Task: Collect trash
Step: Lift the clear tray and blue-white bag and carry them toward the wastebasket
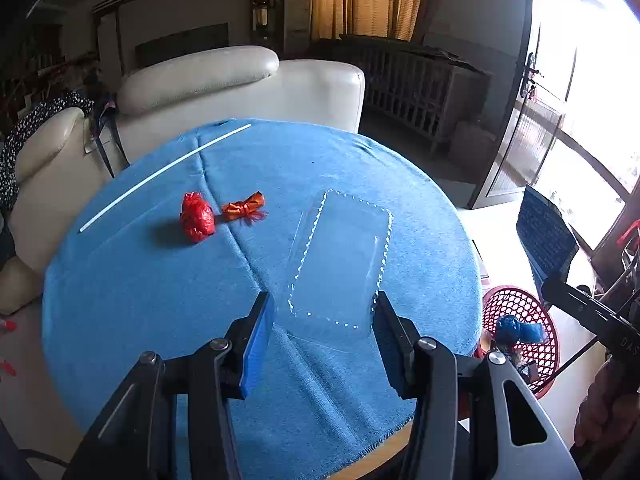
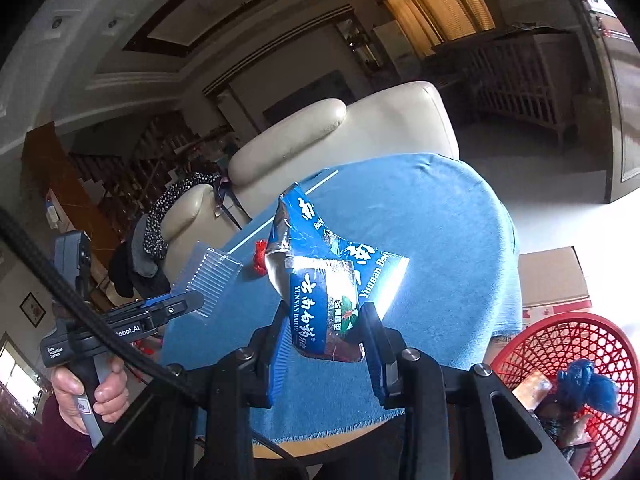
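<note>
My left gripper (image 1: pixel 324 308) is shut on a clear plastic tray (image 1: pixel 340 256), its jaws wide at the tray's near edge; the right wrist view shows that tray (image 2: pixel 212 276) lifted off the table. On the blue cloth (image 1: pixel 160 300) lie a red crumpled bag (image 1: pixel 197 218), an orange wrapper (image 1: pixel 243 209) and a white straw (image 1: pixel 160 176). My right gripper (image 2: pixel 324 320) is shut on a blue and silver Yunnan Baiyao packet (image 2: pixel 320 276), held above the table's near edge. A red mesh basket (image 2: pixel 568 348) stands to its lower right.
The basket (image 1: pixel 520 304) holds blue bags (image 2: pixel 592 388) and other scraps. A cream leather sofa (image 1: pixel 240 84) stands behind the round table. A cardboard box (image 2: pixel 552 276) sits behind the basket. A laptop (image 1: pixel 544 236) stands at the right.
</note>
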